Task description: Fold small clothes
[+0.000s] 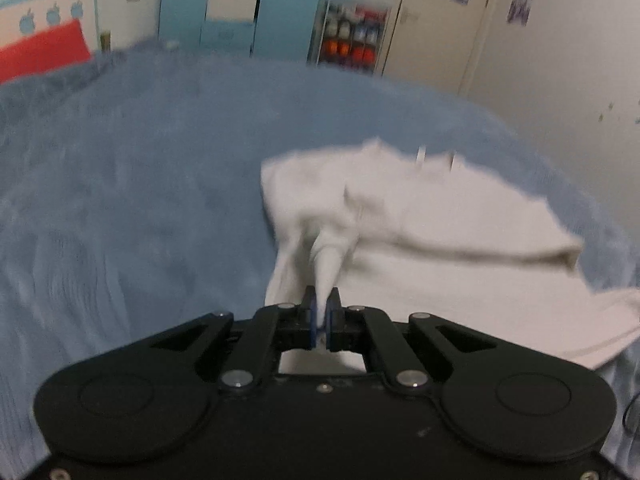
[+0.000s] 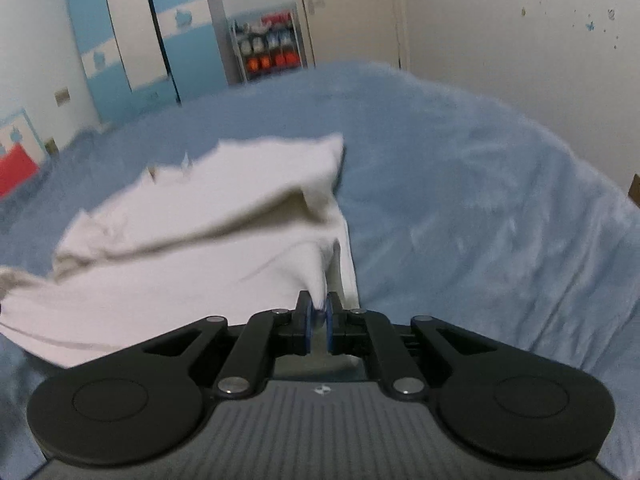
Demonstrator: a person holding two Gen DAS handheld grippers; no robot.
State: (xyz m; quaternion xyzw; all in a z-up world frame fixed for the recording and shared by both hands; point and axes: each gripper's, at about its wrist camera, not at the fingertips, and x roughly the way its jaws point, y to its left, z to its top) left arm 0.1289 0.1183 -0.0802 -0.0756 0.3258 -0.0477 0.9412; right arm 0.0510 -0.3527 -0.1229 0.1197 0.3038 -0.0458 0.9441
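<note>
White garment (image 1: 420,216) lies on the blue bed cover (image 1: 140,168), its near edge pinched up at two spots. Left tool (image 1: 321,300) is clenched on a drawn-up peak of cloth at the garment's near left edge; right tool (image 2: 319,305) is clenched on its near right corner, so both grasp the same piece. Far half of the garment sits rumpled, with a doubled-over flap running across its middle. Step looks like the start of a fold: near edge lifted, not yet carried over. Next move likely calls for both tools to travel together toward the garment's far edge, keeping the cloth taut so that flap doesn't bunch. Beyond the garment: blue-and-white wardrobe (image 2: 132,40), shelf rack (image 2: 268,44), red pillow (image 1: 44,50). Nothing on the cover blocks the path. Frames are motion-blurred.
</note>
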